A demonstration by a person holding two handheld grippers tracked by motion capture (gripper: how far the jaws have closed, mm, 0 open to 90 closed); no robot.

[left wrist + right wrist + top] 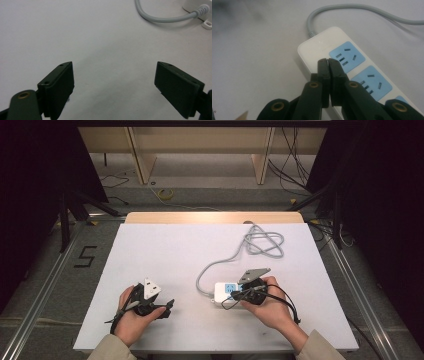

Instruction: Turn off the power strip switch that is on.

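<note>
Right gripper view: your right tool (328, 62) is clenched empty atop the white plastic power strip with blue sockets (337, 53); pressing could skid it. Left tool (113, 82) released.

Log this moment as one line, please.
left gripper: open, over bare table | right gripper: jaws shut, tips over power strip | grey cord: coiled at far side

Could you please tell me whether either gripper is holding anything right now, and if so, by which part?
Nothing is held. The left gripper is open over bare table; the right gripper is shut, over the power strip, clamping nothing.
</note>
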